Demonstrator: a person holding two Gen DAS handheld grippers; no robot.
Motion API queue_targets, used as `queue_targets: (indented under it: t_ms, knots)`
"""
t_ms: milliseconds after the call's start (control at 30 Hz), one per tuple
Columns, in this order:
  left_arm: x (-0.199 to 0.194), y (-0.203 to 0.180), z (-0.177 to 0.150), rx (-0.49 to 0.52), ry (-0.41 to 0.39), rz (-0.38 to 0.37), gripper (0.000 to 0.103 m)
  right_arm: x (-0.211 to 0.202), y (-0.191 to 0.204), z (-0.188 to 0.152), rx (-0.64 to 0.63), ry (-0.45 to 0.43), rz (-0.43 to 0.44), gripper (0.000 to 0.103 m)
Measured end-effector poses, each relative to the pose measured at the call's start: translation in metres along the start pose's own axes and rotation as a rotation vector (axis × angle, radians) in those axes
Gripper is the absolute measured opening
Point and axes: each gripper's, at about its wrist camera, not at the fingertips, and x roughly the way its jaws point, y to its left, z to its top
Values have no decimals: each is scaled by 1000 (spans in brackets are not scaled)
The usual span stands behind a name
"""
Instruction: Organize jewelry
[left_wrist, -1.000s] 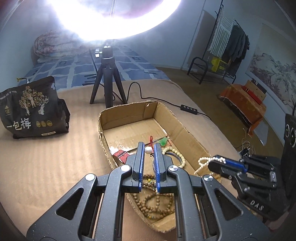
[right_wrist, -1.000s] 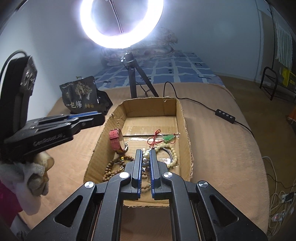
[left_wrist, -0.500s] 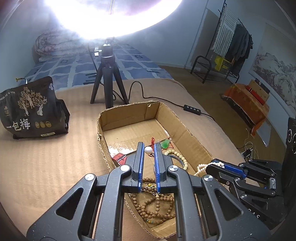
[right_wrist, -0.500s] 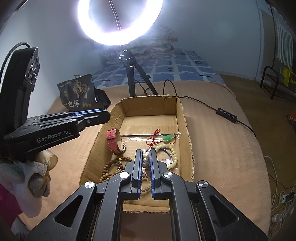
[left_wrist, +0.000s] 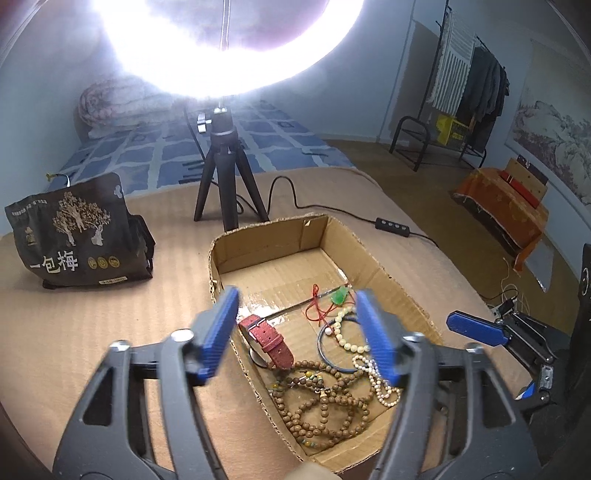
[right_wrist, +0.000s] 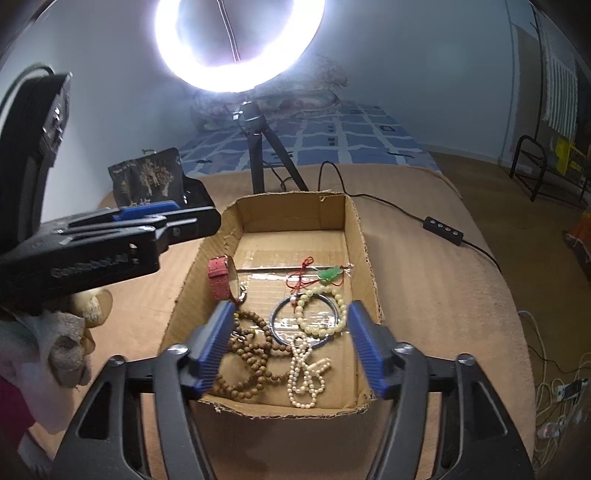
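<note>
An open cardboard box (left_wrist: 266, 236) (right_wrist: 291, 208) on the tan cover holds the jewelry. A white pearl necklace (left_wrist: 380, 382) (right_wrist: 306, 374) lies loose near its front. Beside it are brown wooden bead strands (left_wrist: 325, 404) (right_wrist: 251, 356), a red-strapped watch (left_wrist: 269, 341) (right_wrist: 221, 277), a pale bead bracelet (left_wrist: 347, 338) (right_wrist: 321, 326), a dark bangle (right_wrist: 277, 328) and a green pendant on red cord (left_wrist: 340, 295) (right_wrist: 328, 274). My left gripper (left_wrist: 297, 336) hovers over the box's left rim, jaws opening, nothing between them. My right gripper (right_wrist: 290, 345) hangs above the box's front, jaws opening, also empty.
A ring light on a black tripod (left_wrist: 225, 177) (right_wrist: 258, 155) stands behind the box, its cable and inline switch (left_wrist: 393, 227) (right_wrist: 443, 227) running off to the right. A black snack bag (left_wrist: 74, 240) (right_wrist: 147, 181) sits at the left. A gloved hand (right_wrist: 55, 339) holds the left gripper.
Both grippers were shut on the pearl necklace over the box; both have opened wide, and the necklace now lies on the box floor. The hands have barely shifted.
</note>
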Motion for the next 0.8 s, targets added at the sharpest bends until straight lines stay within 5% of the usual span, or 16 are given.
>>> queue_targets:
  t_ms: [267, 800]
  knots:
    - [-8, -1, 1, 2, -5, 16, 79, -6, 3, 0, 5, -5, -56, 80]
    - [-60, 0, 3, -14, -56, 32, 79, -45, 23, 2, -19, -41, -102, 80]
